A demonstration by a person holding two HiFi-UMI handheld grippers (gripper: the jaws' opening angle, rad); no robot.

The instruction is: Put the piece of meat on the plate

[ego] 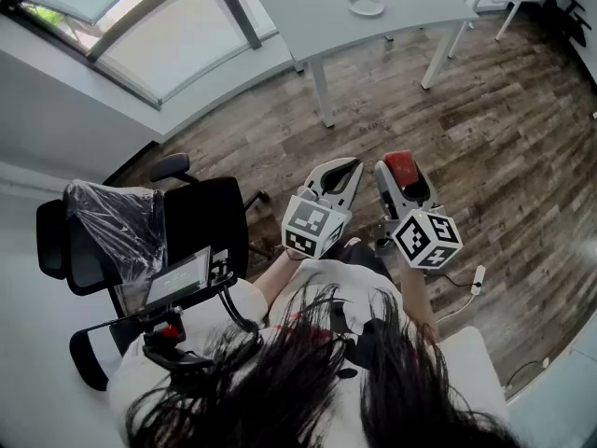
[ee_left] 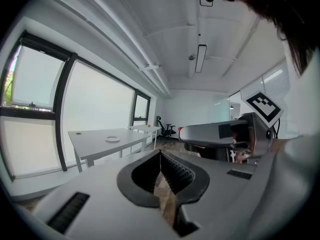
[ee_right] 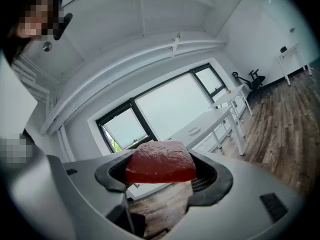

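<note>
The piece of meat [ee_right: 160, 162] is already picked up: the right tool [ee_right: 164, 175] clamps the red block between its wide-set jaws and holds it in the air over the wooden floor. The left tool [ee_left: 161, 159] is closed with nothing in it. The plate [ego: 367, 6] sits on the white table [ego: 308, 21], well away and apparently empty, though it is too small to be sure. Carrying the meat over and setting it down remain.

This is an office: white desks [ego: 420, 7] on thin legs, a black swivel chair [ego: 201, 217], wood-look floor [ego: 504, 119], big windows [ego: 140, 26] and a long ceiling lamp [ee_left: 201, 58].
</note>
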